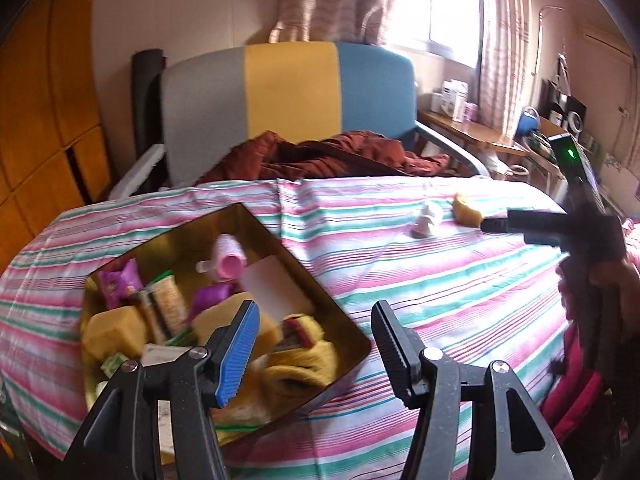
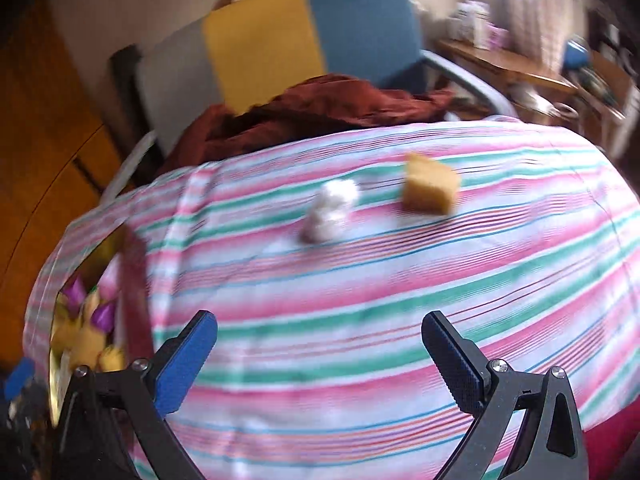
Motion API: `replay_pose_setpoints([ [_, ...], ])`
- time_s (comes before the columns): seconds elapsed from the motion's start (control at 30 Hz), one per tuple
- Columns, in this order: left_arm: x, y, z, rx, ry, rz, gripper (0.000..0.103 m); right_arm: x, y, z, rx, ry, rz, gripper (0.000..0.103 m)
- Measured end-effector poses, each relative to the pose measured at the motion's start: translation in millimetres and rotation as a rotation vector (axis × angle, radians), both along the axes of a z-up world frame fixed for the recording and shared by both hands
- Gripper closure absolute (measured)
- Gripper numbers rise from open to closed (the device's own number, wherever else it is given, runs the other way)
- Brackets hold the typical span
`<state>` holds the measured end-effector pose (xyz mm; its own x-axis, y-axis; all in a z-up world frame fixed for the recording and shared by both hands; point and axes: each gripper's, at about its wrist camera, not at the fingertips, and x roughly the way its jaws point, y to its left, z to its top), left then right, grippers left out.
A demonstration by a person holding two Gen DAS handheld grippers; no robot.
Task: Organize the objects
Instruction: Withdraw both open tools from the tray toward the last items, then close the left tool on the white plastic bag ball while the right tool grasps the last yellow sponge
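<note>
Broadly, a striped cloth (image 2: 360, 280) covers the table, with a grey, yellow and blue chair (image 1: 288, 92) behind it and a rust-red garment (image 1: 320, 156) heaped on the seat. At the left sits a gold tin (image 1: 320, 276) — packed with sponges, purple wrappers and a pink bottle (image 1: 228, 258). Out on the cloth lie a yellow sponge (image 2: 430, 190) and, just beside it, a white wad (image 2: 330, 210). Both tools — left gripper (image 1: 312, 328) and right gripper (image 2: 320, 344) — hold nothing, jaws apart.
</note>
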<state>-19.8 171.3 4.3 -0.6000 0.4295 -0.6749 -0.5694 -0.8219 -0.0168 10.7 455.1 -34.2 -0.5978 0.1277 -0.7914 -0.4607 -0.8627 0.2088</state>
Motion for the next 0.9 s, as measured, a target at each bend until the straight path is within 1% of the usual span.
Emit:
replay_pose_setpoints([
  [0.13, -7.7, 27.0, 0.1, -0.014, -0.013, -0.040, 0.044, -4.8, 43.5, 1.7, -0.003, -0.001, -0.077, 0.000],
  [0.23, -16.0, 51.6, -1.3, -0.017, -0.033, -0.072, 0.044, -9.1, 67.2, 0.5, 0.004, -0.001, -0.116, 0.000],
  [0.33, -26.9, 79.5, -5.7, -0.022, -0.069, -0.100, 0.044, -8.1, 86.5, -4.2, 0.002, 0.005, -0.154, 0.000],
  [0.4, -36.6, 100.0, -10.8, -0.027, -0.101, -0.119, 0.044, -5.8, 98.3, -11.7, -0.016, 0.014, -0.176, 0.000],
  [0.57, -57.7, 153.8, -25.7, -0.054, -0.148, -0.157, 0.044, 3.5, 116.5, -32.9, -0.099, -0.003, -0.222, 0.000],
  [0.7, -76.4, 197.3, -41.4, -0.063, -0.179, -0.202, 0.044, 6.6, 119.3, -30.0, -0.121, 0.019, -0.229, 0.000],
  [0.8, -91.3, 225.8, -54.3, -0.070, -0.208, -0.217, 0.044, 10.7, 122.7, -28.2, -0.139, 0.031, -0.245, 0.000],
  [0.9, -104.4, 250.4, -66.7, -0.086, -0.219, -0.239, 0.044, 13.6, 129.4, -30.0, -0.181, 0.040, -0.265, 0.000],
])
